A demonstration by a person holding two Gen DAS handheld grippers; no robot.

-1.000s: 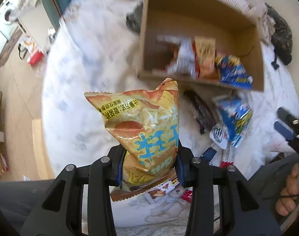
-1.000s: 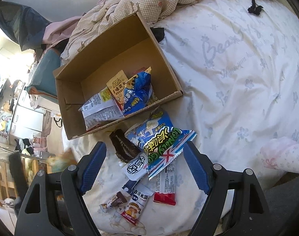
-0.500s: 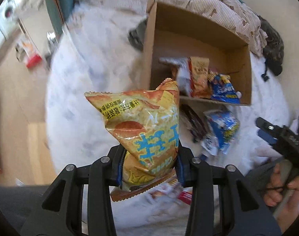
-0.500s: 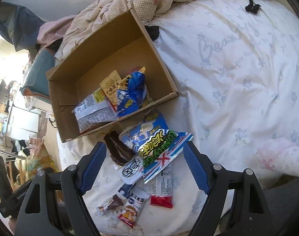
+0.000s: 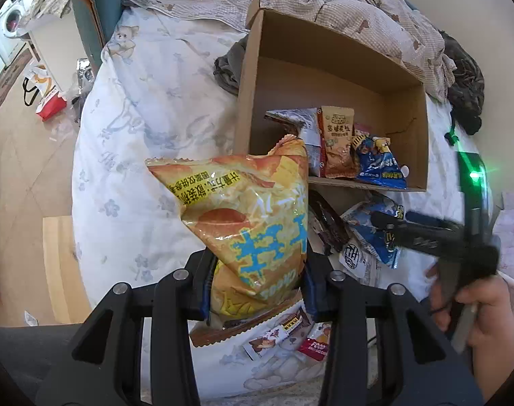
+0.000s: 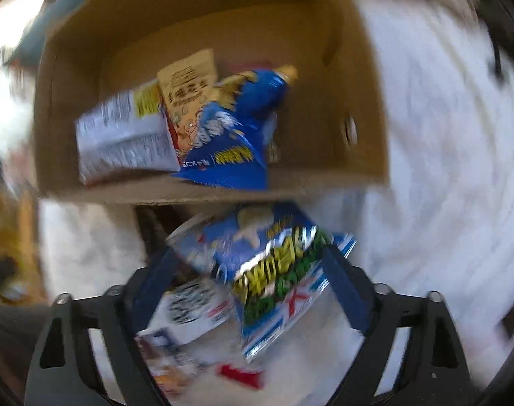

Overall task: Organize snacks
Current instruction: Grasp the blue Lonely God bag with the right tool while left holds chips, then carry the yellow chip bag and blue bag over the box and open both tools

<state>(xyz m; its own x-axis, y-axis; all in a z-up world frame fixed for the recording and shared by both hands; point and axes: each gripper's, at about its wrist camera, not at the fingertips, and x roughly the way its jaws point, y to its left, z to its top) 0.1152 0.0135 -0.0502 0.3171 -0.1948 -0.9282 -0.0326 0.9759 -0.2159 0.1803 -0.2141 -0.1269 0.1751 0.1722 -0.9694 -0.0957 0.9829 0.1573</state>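
Your left gripper [image 5: 257, 280] is clamped on the lower part of a puffy orange-and-yellow crisp bag with blue lettering [image 5: 247, 216], held up over the white floral bedsheet [image 5: 128, 176], short of the open brown cardboard box [image 5: 253, 67].

Your right gripper [image 6: 247, 291] has just been opening its jaws; they stand wide, straddling a blue-and-green foil packet with yellow lettering [image 6: 277, 264] lying on the sheet just outside the box's near wall. Blur hides whether the pads touch it; I judge not yet.

Progress, as I read it: roughly a third done. Three or so packs sit inside the box: a silver-white pouch [image 5: 307, 128], a tan peanut pack [image 5: 336, 142], a blue bag [image 5: 379, 162].

Left outside:
- dark brown wrapper [image 5: 328, 223]
- white packet with a black round logo [image 5: 353, 257]
- small bars near the bed edge [image 5: 284, 330]
- the crisp bag you hold
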